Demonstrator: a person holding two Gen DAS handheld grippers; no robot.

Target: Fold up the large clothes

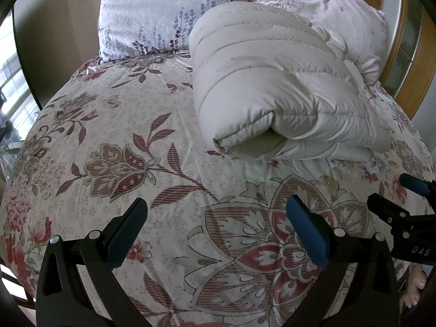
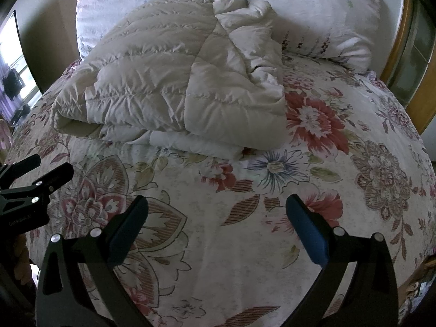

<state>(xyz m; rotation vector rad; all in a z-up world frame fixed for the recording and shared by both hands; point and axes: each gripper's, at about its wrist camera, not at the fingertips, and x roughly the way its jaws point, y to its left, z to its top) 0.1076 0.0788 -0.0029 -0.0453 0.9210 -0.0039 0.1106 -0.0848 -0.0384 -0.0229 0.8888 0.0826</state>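
- I see the cream puffer coat (image 1: 278, 92) lying folded in a bundle on the bed (image 1: 109, 147); folding looks essentially done.
- My left gripper (image 1: 216, 218) and right gripper (image 2: 216, 218) hover with jaws wide apart, holding nothing.

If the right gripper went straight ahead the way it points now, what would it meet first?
Probably the floral bedspread beneath the open right gripper, given its downward tilt. On a flatter path it would reach the folded cream puffer coat's near edge; depth is unclear.

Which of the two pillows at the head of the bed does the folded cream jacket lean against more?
In the left wrist view, the pillow behind the folded jacket, on the side of the wooden headboard. The other pillow, with purple flower stalks, stands mostly uncovered.
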